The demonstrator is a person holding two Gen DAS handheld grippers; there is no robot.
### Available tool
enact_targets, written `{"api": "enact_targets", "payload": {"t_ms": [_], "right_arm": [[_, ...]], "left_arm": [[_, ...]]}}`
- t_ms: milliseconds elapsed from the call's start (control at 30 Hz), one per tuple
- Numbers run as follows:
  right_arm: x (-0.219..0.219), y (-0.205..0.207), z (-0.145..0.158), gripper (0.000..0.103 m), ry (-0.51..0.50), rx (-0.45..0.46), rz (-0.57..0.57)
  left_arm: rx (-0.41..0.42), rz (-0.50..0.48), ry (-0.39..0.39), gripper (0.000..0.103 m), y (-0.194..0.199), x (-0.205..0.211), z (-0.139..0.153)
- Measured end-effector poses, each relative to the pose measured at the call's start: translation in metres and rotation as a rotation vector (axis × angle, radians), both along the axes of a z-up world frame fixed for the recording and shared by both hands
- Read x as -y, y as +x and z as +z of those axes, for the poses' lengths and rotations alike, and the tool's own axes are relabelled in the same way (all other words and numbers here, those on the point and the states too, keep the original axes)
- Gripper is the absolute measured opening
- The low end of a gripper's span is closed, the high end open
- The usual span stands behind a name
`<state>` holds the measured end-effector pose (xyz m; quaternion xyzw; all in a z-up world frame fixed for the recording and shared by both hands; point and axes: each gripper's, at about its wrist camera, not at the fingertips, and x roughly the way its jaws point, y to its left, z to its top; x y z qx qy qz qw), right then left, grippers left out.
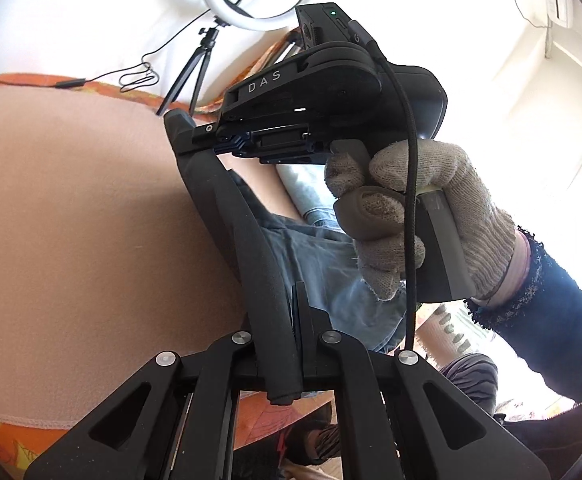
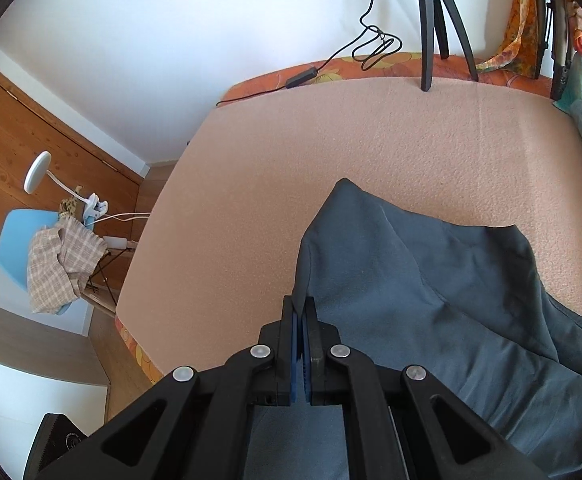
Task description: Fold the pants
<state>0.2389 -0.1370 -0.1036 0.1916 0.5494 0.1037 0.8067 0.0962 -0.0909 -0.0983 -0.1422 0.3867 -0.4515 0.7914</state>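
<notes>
The grey-blue pants (image 2: 423, 280) lie on a peach blanket (image 2: 351, 140) that covers the bed. My right gripper (image 2: 300, 307) is shut on the left edge of the pants, which drape away to the right. In the left wrist view my left gripper (image 1: 296, 292) looks shut, with a fold of the pants (image 1: 323, 264) running up to its fingers, but the pinch itself is hidden. The other hand-held gripper and a gloved hand (image 1: 411, 216) fill that view just ahead of it.
A ring light on a black tripod (image 2: 439, 20) stands at the far edge of the bed, with a black cable (image 2: 371, 48) beside it. The bed's left edge drops to a wooden floor. A blue chair with a checked cloth (image 2: 55, 264) stands off to the left.
</notes>
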Motion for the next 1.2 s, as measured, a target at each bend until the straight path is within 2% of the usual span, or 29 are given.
{"api": "enact_targets", "payload": {"t_ms": [333, 700, 833, 1000, 1200], "right_arm": [[0.069, -0.048, 0.055, 0.0, 0.041, 0.11, -0.088], [0.16, -0.107, 0.093, 0.0, 0.072, 0.209, -0.256], [0.193, -0.133, 0.09, 0.0, 0.069, 0.214, -0.309], [0.235, -0.163, 0.072, 0.0, 0.077, 0.191, -0.379], [0.283, -0.189, 0.044, 0.0, 0.061, 0.152, -0.434]], "left_arm": [[0.073, -0.128, 0.005, 0.004, -0.009, 0.049, 0.032], [0.13, -0.264, 0.0, 0.004, -0.019, 0.112, 0.068], [0.121, -0.317, 0.01, 0.004, -0.026, 0.136, 0.069], [0.125, -0.389, 0.043, 0.004, -0.04, 0.172, 0.059], [0.077, -0.478, 0.077, 0.004, -0.049, 0.228, 0.03]]}}
